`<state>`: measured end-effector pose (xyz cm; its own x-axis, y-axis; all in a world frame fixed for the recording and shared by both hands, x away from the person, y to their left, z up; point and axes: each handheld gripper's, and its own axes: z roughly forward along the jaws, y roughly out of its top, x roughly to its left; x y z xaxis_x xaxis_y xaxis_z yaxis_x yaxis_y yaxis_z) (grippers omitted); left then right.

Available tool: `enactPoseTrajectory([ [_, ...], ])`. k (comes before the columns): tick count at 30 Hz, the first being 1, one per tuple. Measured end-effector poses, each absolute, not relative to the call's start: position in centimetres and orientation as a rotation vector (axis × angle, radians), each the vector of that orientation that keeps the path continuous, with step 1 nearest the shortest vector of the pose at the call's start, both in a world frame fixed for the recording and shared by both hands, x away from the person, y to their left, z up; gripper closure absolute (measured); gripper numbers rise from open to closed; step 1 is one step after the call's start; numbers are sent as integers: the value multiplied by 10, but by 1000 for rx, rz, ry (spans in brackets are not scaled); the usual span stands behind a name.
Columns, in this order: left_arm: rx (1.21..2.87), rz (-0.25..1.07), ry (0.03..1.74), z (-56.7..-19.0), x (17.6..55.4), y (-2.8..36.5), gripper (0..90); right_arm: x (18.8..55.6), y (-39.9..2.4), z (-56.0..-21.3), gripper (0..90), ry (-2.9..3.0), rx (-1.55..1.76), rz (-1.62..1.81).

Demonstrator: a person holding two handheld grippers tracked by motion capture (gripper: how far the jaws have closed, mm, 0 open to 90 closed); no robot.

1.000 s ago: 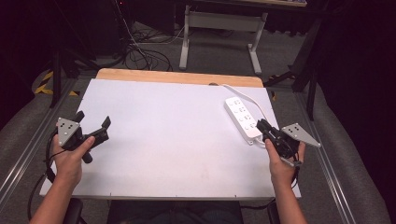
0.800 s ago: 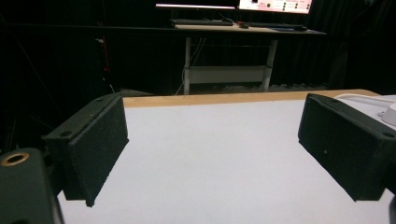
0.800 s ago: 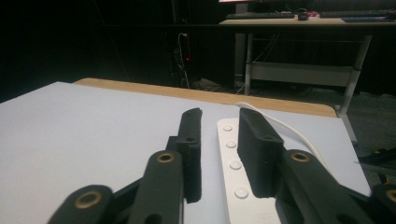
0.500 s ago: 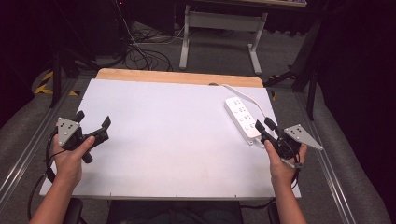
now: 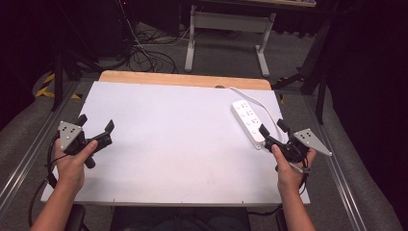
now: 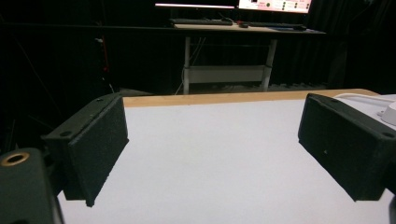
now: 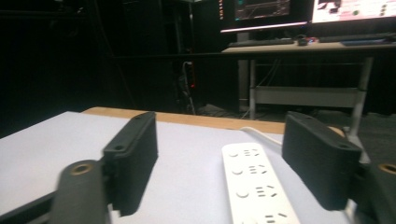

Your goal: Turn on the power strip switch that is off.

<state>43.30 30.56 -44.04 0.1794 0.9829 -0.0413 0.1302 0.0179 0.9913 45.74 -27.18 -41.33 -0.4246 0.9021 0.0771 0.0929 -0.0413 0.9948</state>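
Observation:
A white power strip (image 5: 248, 120) lies at the table's right side, its white cord (image 5: 257, 98) curving off toward the far edge. My right gripper (image 5: 273, 129) hovers open at the strip's near end, jaws spread wide. In the right gripper view the power strip (image 7: 256, 184) runs up between the two black jaws, several sockets showing. My left gripper (image 5: 95, 126) is open near the table's left edge, held over bare white surface. The left gripper view has the white tabletop (image 6: 210, 154) between its spread jaws and a bit of the power strip (image 6: 388, 112) at far right.
The white table (image 5: 178, 134) has a wooden strip (image 5: 183, 79) along its far edge. Beyond it stands a desk frame (image 5: 226, 29) amid floor cables. Grey rails (image 5: 29, 149) run along both sides of the table.
My right gripper has shifted slightly toward the near end of the power strip. The left gripper has stayed in place.

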Motion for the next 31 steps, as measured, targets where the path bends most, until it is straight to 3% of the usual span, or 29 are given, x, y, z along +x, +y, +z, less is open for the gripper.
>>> enactPoseTrajectory([
  [5,1360,988,1179,-440,433,306,90,459,-270,-418,53,1564,1009,1544],
  [7,1359,988,1177,-441,433,306,90,459,-270,-420,19,1545,998,1571],
  [31,1361,987,1179,-441,435,306,91,458,-275,-430,8,1507,984,1570],
])
